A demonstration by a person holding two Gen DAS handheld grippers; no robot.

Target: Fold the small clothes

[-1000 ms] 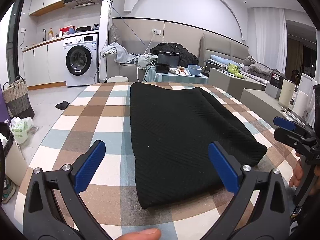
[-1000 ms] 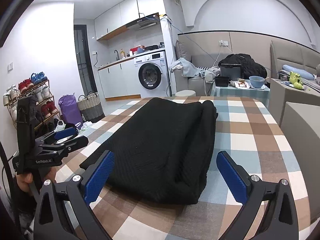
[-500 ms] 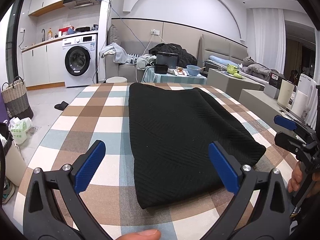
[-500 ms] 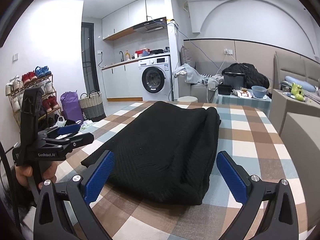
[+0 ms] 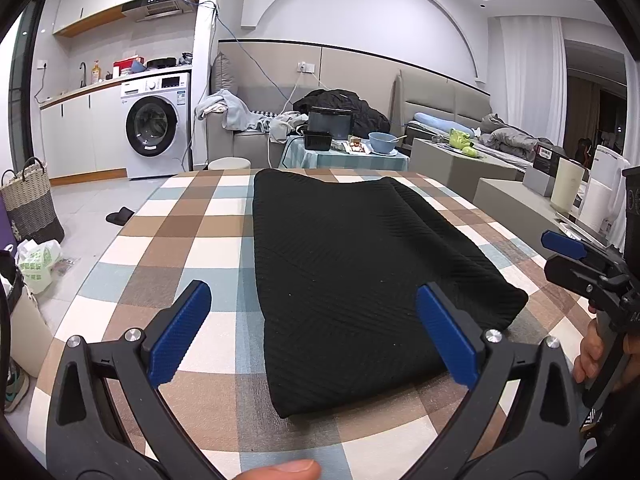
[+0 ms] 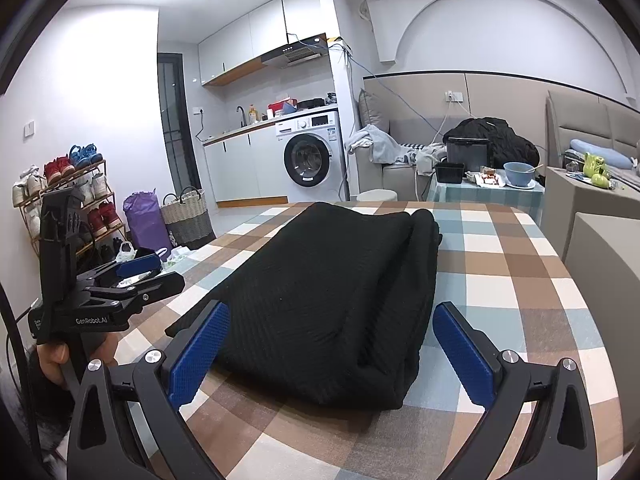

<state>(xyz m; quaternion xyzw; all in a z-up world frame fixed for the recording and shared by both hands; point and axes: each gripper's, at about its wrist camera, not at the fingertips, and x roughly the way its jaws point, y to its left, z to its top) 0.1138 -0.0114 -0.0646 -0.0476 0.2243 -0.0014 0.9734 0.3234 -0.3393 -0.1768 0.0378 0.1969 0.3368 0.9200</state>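
A black knitted garment (image 5: 352,264) lies folded into a long rectangle on the checked tablecloth (image 5: 188,240). It also shows in the right wrist view (image 6: 332,296). My left gripper (image 5: 316,332) is open and empty, above the near end of the garment, not touching it. My right gripper (image 6: 332,348) is open and empty, just in front of the garment's near edge. Each gripper shows at the edge of the other's view: the right one (image 5: 576,260), the left one (image 6: 132,276).
The table's right edge (image 6: 560,264) borders a grey sofa. A washing machine (image 5: 154,124), a woven basket (image 5: 28,204) and a shoe rack (image 6: 68,196) stand on the floor beyond. A side table with a blue bowl (image 5: 382,142) stands behind.
Both grippers have tilted up and drawn back a little, so the garment sits lower in both views. The garment has not moved. Both grippers stay open.
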